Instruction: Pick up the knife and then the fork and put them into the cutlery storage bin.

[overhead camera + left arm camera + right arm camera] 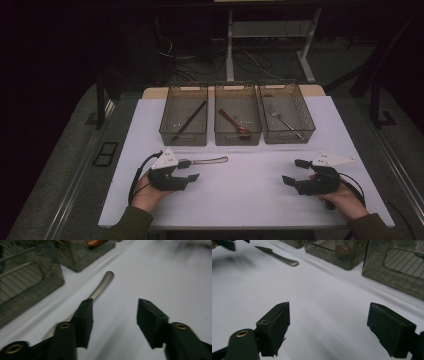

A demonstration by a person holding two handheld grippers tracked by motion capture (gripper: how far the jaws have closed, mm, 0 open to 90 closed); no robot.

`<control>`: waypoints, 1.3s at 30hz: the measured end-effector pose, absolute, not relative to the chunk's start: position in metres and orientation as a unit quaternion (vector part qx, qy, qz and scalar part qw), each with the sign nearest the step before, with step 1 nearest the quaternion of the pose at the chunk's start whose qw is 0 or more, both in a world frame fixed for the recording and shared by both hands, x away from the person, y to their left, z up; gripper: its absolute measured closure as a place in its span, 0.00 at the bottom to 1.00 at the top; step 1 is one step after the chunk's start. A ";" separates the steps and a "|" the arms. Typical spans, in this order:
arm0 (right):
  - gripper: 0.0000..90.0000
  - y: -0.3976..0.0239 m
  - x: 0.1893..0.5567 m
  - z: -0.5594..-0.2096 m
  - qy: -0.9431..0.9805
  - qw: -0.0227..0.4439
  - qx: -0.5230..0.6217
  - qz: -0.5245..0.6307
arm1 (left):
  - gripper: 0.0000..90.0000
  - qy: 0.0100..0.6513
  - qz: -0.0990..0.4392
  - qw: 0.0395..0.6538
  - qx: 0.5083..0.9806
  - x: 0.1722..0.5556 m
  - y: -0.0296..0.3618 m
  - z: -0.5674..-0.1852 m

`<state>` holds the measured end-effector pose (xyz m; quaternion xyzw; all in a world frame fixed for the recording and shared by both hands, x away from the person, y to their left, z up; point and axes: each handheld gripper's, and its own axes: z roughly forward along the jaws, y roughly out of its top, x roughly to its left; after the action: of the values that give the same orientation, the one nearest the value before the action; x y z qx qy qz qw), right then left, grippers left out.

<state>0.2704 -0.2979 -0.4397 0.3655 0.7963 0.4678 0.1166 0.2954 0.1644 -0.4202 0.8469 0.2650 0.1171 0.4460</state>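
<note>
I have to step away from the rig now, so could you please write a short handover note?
Left gripper: jaws open, beside the knife on the white table, no grip yet.
Right gripper: jaws open, nothing between them.
Done: black stick in the left bin, brown spoon in the middle bin, fork in the right bin.
Left: probably grasping the knife and binning it.

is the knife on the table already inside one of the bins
No, the knife lies flat on the white table in front of the three bins, beside the left gripper.
</note>
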 end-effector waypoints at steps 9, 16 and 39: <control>0.20 -0.298 0.269 -0.441 0.798 0.118 0.365 0.466 | 0.97 0.292 0.120 0.406 0.858 0.334 0.167 -0.423; 0.20 -0.299 0.270 -0.442 0.797 0.117 0.367 0.465 | 0.98 0.294 0.096 0.394 0.865 0.357 0.161 -0.434; 0.20 -0.301 0.270 -0.442 0.798 0.116 0.366 0.464 | 0.99 0.271 0.048 0.369 0.888 0.359 0.148 -0.444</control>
<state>0.2701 -0.3008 -0.4420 0.3661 0.7983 0.4638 0.1161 0.3591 0.1477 -0.4440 0.8879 0.2708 0.0478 0.3689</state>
